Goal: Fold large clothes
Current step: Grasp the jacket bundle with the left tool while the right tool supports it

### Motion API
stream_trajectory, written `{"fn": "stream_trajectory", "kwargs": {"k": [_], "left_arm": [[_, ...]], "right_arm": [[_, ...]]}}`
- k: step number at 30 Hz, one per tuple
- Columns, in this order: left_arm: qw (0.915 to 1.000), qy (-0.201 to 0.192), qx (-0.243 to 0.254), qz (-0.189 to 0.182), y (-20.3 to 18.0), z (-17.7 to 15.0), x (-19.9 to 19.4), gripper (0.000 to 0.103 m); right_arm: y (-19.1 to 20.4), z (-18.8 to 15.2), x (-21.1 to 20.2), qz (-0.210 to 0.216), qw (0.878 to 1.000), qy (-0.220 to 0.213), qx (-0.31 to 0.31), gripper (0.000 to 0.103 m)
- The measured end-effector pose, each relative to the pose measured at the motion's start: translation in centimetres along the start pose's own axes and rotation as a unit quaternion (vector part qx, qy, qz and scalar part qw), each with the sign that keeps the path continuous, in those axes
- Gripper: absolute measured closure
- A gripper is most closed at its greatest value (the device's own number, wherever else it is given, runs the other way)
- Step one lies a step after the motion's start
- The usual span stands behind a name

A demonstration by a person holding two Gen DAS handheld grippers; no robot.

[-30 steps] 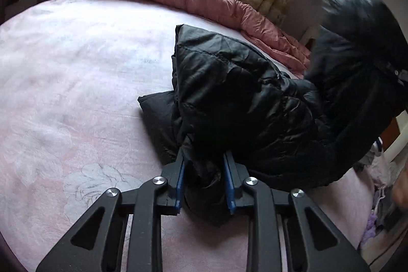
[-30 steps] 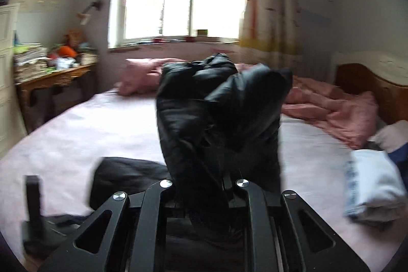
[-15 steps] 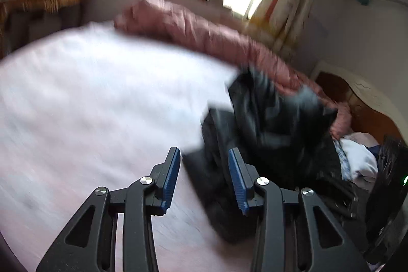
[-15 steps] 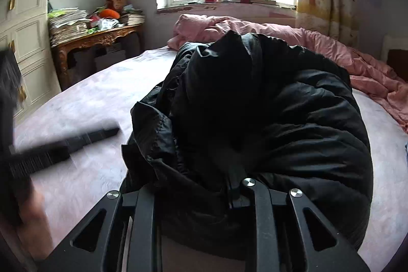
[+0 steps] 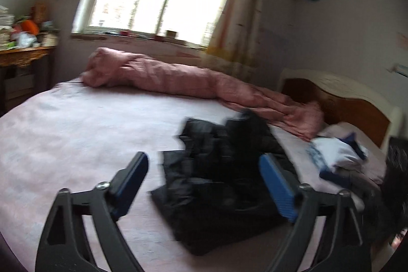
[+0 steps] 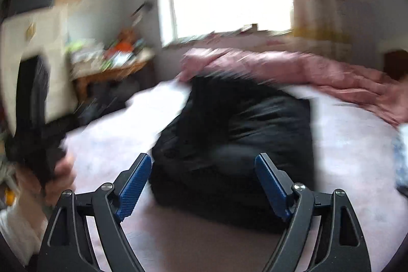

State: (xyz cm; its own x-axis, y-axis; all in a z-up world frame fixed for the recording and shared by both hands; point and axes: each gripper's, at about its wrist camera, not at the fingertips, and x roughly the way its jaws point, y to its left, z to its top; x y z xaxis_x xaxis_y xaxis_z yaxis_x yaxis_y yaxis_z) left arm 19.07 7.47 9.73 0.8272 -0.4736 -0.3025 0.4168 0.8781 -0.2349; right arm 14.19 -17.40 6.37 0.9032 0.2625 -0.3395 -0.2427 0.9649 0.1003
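A black padded jacket (image 5: 224, 185) lies bunched on the pale pink bed (image 5: 76, 134); in the right wrist view the jacket (image 6: 237, 144) shows as a dark folded heap, blurred. My left gripper (image 5: 204, 167) hovers above and short of it, jaws opening wide, nothing pressed between the blue pads. My right gripper (image 6: 204, 170) is also opening, its blue pads apart and clear of the jacket, which lies beyond them. A hand (image 6: 58, 177) holding the other gripper shows at the left of the right wrist view.
A crumpled pink quilt (image 5: 193, 83) runs along the bed's far side under the window. Folded white and blue clothes (image 5: 339, 154) sit at the right by the wooden headboard (image 5: 357, 108). A cluttered wooden table (image 5: 23, 52) stands at the left wall.
Both grippers let go of the jacket and opened wide. The jacket dropped from the raised right gripper onto the bed. The left gripper rose and tilted up toward the window.
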Motion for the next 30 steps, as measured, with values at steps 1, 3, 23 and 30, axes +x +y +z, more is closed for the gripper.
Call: {"fn": "stream_trajectory", "kwargs": {"k": [1, 3, 23, 30], "left_arm": [[0.9999, 0.003, 0.004, -0.012, -0.9, 0.2, 0.5, 0.002], [0.9995, 0.021, 0.004, -0.024, -2.5, 0.8, 2.3, 0.001], [0.9587, 0.192, -0.121, 0.172, 5.3, -5.9, 12.3, 0.0], [0.9497, 0.206, -0.199, 0.128, 4.9, -8.5, 13.0, 0.0]], "right_arm": [[-2.3, 0.4, -1.0, -0.046, 0.998, -0.022, 0.024, 0.016], [-6.4, 0.7, -1.5, -0.122, 0.99, -0.034, 0.062, 0.016], [-12.8, -3.5, 8.8, 0.037, 0.977, 0.123, 0.169, 0.001], [-14.2, -5.5, 12.5, 0.057, 0.954, 0.194, 0.223, 0.018]]}}
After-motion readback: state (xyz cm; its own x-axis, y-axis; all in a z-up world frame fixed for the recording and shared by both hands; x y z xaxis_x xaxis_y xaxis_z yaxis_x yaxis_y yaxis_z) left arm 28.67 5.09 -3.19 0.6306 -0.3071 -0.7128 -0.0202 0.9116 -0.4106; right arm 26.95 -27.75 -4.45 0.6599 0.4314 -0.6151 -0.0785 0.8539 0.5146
